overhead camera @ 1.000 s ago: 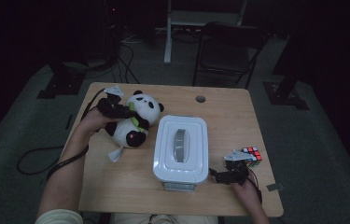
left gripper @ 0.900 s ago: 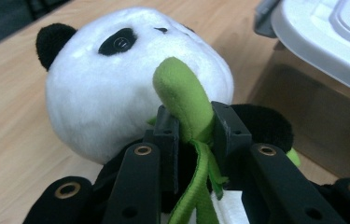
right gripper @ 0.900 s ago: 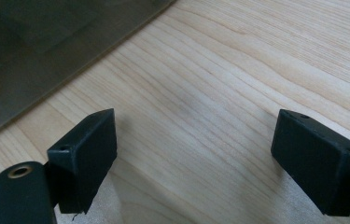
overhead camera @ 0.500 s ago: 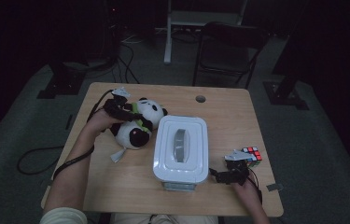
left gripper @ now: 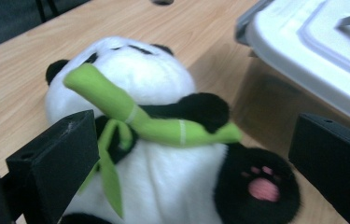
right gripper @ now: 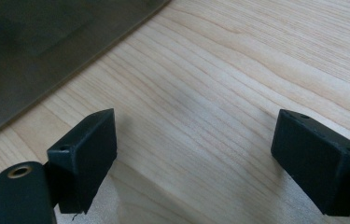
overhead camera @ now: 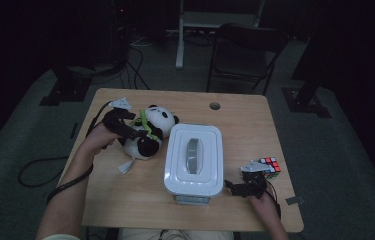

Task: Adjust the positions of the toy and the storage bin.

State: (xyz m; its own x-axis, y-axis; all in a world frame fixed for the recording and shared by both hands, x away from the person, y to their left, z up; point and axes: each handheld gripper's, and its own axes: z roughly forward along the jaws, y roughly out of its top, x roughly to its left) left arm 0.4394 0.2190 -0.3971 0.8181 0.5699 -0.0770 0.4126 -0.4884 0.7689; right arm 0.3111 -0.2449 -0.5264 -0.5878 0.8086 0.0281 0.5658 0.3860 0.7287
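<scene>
Panda [left gripper: 163, 154] sits loose between your left claw's [left gripper: 191, 168] jaws — just opened wide, gripping nothing — so back straight off without snagging its green scarf [left gripper: 130, 116].

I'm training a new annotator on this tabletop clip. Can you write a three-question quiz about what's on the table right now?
1. True or false: the left gripper is clamped on the panda.
2. What lies beside the right gripper: A) puzzle cube B) mug C) book?
3. What colour is the lid of the box?

Key: 1 false, its jaws have just been opening and stand apart either side of the toy; 2 A; 3 white.
</scene>
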